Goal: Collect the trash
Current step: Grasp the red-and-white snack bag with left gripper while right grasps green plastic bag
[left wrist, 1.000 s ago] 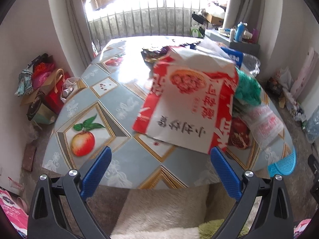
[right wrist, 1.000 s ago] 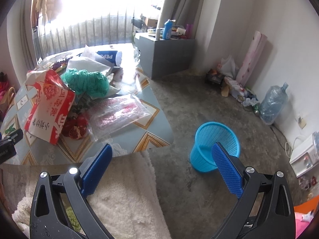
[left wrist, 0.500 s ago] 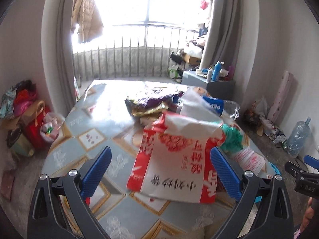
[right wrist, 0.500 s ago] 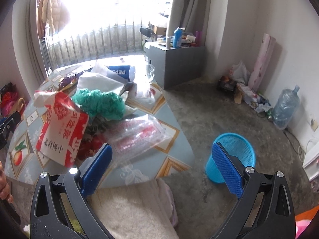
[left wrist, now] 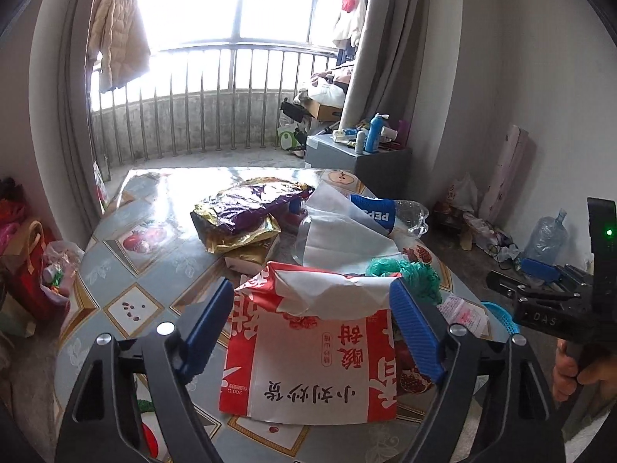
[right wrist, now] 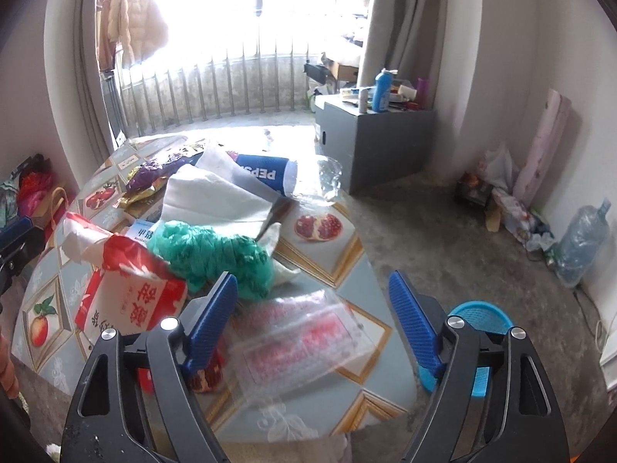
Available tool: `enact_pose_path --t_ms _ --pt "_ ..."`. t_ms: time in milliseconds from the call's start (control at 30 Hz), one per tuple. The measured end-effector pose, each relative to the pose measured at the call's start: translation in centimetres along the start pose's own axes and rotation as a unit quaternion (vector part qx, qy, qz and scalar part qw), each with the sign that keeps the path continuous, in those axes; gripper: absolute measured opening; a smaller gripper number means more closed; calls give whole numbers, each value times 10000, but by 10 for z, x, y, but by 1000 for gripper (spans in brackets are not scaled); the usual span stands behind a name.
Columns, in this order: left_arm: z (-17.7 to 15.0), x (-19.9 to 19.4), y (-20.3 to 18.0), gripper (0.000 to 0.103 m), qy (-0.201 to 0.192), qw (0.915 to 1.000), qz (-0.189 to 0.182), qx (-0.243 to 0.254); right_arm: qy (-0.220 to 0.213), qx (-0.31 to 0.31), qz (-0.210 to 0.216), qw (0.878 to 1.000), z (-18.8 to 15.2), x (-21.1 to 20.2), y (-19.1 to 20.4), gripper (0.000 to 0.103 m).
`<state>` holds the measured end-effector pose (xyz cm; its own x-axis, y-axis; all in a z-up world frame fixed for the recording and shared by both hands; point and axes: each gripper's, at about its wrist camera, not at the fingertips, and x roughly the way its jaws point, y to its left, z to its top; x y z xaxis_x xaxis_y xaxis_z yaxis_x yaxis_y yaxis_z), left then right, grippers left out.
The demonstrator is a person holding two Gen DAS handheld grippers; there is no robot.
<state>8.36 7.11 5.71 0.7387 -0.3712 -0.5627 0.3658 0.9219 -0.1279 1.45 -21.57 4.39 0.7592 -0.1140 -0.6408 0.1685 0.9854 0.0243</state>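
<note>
Now both grippers close in on the table (left wrist: pixel 127 270), jaws just narrowing yet empty: left gripper (left wrist: pixel 312 324) frames the red-and-white bag (left wrist: pixel 308 362) at lower centre, right gripper (right wrist: pixel 310 316) the clear wrapper (right wrist: pixel 300 339).

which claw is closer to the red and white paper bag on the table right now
Left. The left claw frames the red and white paper bag, its jaws open on either side, just closing in. The right claw is over the clear plastic wrapper, with the bag off to its left.

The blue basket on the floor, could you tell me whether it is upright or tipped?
Upright: the blue basket stands on the floor with its open rim facing up.
</note>
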Motion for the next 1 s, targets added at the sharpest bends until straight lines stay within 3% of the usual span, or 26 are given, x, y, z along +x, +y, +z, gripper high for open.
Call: enact_pose_path --t_ms 200,433,600,767,1000 --pt "2 14 27 76 435 9933 -578 -901 283 330 358 9984 1 18 -4 69" --pt "13 25 53 76 749 9724 -1101 -1915 415 573 629 9955 6 29 -7 65" --pt "14 34 64 76 962 9571 -1278 -2416 399 387 778 9954 8 37 0 65" --pt "9 37 70 76 1048 9503 -1278 -2638 369 167 876 9953 9 41 3 65" --pt "8 53 79 73 1233 9319 -1396 -3112 85 -868 1276 9880 11 45 18 65"
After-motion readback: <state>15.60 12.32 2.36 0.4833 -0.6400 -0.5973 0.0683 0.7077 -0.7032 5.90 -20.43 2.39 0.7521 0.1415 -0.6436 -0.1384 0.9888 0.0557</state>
